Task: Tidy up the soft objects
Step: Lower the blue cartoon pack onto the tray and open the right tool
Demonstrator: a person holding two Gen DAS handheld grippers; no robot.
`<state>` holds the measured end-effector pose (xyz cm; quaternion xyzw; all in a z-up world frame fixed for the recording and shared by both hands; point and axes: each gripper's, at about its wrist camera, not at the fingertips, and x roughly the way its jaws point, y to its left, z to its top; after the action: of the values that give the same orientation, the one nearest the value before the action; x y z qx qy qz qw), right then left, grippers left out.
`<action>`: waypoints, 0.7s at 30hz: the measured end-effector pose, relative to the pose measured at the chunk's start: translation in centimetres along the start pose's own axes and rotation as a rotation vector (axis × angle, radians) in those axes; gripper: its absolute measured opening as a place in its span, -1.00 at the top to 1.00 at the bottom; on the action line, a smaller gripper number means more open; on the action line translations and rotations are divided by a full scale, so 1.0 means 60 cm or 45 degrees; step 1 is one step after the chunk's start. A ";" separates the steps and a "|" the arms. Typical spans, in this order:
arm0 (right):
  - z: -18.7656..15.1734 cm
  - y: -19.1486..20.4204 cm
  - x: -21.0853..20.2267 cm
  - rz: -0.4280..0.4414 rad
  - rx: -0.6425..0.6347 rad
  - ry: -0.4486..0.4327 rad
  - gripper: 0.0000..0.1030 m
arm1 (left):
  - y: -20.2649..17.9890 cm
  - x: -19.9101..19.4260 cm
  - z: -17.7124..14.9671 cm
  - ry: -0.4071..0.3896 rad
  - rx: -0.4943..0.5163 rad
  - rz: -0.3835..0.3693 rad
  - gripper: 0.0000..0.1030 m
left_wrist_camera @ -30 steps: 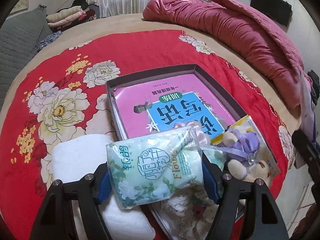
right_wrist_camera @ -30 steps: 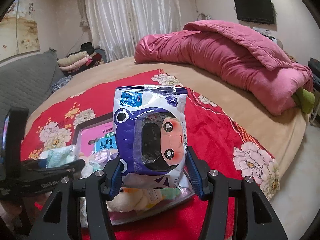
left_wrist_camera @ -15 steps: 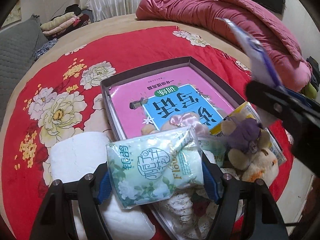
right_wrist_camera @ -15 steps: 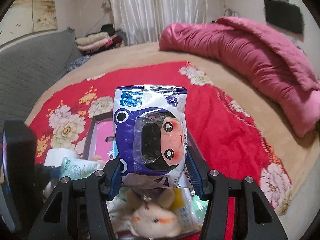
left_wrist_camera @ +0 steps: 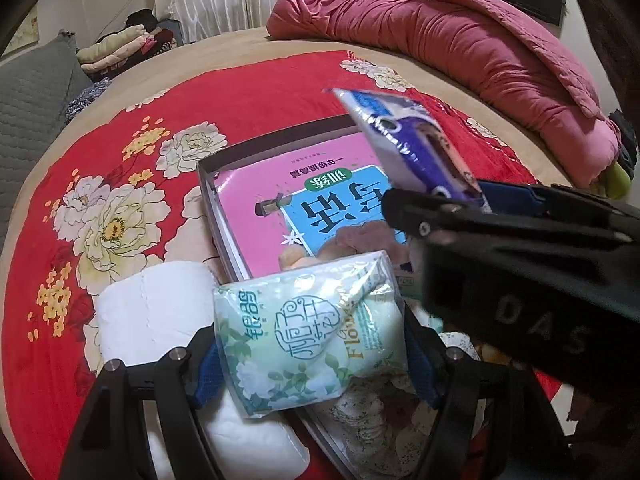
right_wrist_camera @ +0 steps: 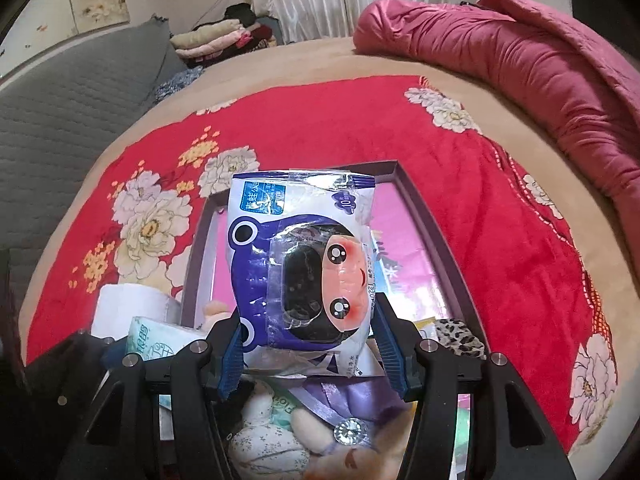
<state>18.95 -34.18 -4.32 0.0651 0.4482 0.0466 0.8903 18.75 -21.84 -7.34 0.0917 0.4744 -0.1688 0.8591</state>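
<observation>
Tissue pack point(left_wrist_camera: 312, 332) clamped in the left hand-held gripper point(left_wrist_camera: 312, 364) at lower centre, wet-wipes pack point(right_wrist_camera: 300, 272) clenched in the right hand-held gripper point(right_wrist_camera: 310, 348) above the tray point(right_wrist_camera: 436, 224): each probably wants lowering flat onto bare book cover.

Green tissue pack point(left_wrist_camera: 310, 338): the Latin letters "Flou" read along its right side; large Chinese characters in a round emblem and at its left end, seen sideways.
Black gripper body point(left_wrist_camera: 538, 322): white letters "D A S".
Pink book point(left_wrist_camera: 304, 204): large Chinese characters on a blue panel, seen upside down.
Purple wipes pack point(right_wrist_camera: 302, 268): "10" in a small purple badge at the top; white Chinese characters on a blue label at top left.
</observation>
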 end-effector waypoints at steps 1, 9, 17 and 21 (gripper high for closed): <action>0.000 0.003 0.003 -0.008 -0.015 0.006 -0.14 | 0.000 0.000 0.000 0.000 0.000 -0.001 -0.44; -0.004 0.009 0.050 -0.034 -0.063 0.134 -0.16 | 0.002 -0.002 0.000 -0.003 -0.014 -0.010 -0.44; -0.012 0.002 0.053 -0.023 -0.010 0.114 -0.18 | 0.002 -0.002 0.002 -0.007 -0.020 -0.010 -0.44; -0.015 0.002 0.050 -0.048 0.000 0.100 -0.29 | 0.003 -0.002 0.001 -0.010 -0.023 -0.012 -0.44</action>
<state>20.02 -33.54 -7.22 0.0548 0.4839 0.0321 0.8728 18.81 -21.69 -7.18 0.0812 0.4729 -0.1689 0.8610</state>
